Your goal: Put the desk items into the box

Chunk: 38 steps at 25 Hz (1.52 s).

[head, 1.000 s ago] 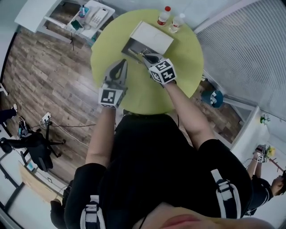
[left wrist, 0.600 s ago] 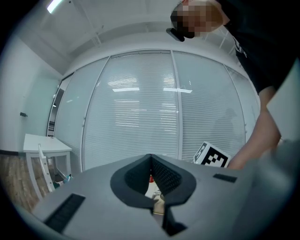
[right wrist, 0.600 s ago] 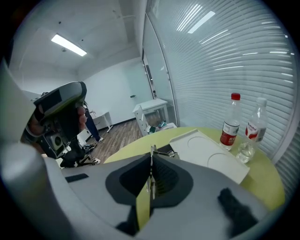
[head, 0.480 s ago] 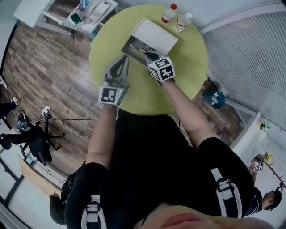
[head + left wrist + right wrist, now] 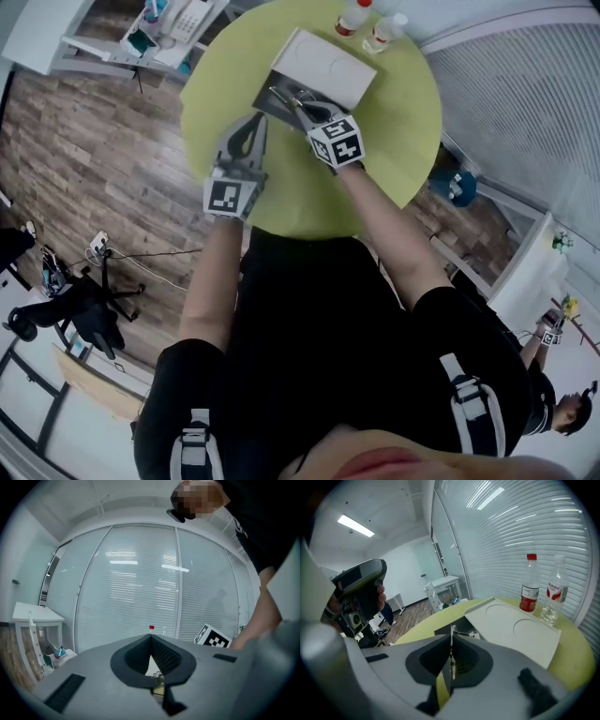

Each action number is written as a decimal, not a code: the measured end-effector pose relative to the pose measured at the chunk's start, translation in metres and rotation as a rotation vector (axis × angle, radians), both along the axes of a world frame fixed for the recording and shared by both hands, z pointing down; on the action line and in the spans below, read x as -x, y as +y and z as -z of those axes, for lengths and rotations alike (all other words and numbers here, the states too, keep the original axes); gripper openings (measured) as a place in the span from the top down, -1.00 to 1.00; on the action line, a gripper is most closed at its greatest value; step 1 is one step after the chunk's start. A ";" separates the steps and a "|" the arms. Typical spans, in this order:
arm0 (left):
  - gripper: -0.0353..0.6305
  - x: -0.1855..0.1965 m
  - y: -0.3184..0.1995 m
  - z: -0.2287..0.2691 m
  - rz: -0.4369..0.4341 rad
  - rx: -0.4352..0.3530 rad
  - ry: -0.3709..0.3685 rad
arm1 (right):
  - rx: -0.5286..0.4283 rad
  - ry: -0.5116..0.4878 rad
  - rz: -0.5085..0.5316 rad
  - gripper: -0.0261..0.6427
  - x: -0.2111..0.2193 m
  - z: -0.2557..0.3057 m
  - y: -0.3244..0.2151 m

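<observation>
A box with a white lid (image 5: 323,67) and a dark open part (image 5: 269,105) stands at the far side of the round yellow-green table (image 5: 398,122). My right gripper (image 5: 298,101) reaches over the open part, tilted down. Its jaws are shut on a thin, pale, metal-looking item (image 5: 451,631) whose end sticks up past the tips of the right gripper (image 5: 451,641). Small metal pieces (image 5: 465,633) lie in the box just beyond. My left gripper (image 5: 255,122) hovers to the left of the box, shut, with nothing in it. In its own view, the left gripper (image 5: 151,638) points almost level.
Two water bottles, one red-capped (image 5: 354,16) and one clear (image 5: 386,28), stand behind the box, also seen as bottles (image 5: 529,590) past the lid (image 5: 515,630). A white side table with a phone (image 5: 183,21) stands off the table's left. Another person (image 5: 553,398) is at the lower right.
Both grippers have sunk and shifted toward the box. The right gripper's tips now sit lower over the open part, still shut on the thin item.
</observation>
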<state>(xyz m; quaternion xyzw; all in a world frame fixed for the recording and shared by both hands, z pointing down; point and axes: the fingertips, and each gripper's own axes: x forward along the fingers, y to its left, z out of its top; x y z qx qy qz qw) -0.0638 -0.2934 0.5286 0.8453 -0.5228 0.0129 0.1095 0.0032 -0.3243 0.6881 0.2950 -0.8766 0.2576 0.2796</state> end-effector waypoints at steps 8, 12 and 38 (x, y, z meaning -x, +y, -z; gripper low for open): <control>0.86 0.008 -0.011 -0.018 -0.050 0.010 -0.007 | 0.023 0.024 -0.040 0.85 0.004 -0.019 -0.010; 0.86 0.013 -0.017 -0.020 -0.046 0.031 0.027 | 0.037 0.032 -0.052 0.85 0.009 -0.028 -0.014; 0.86 0.022 -0.026 -0.041 -0.074 0.048 0.002 | 0.159 0.116 -0.084 0.56 0.008 -0.073 -0.020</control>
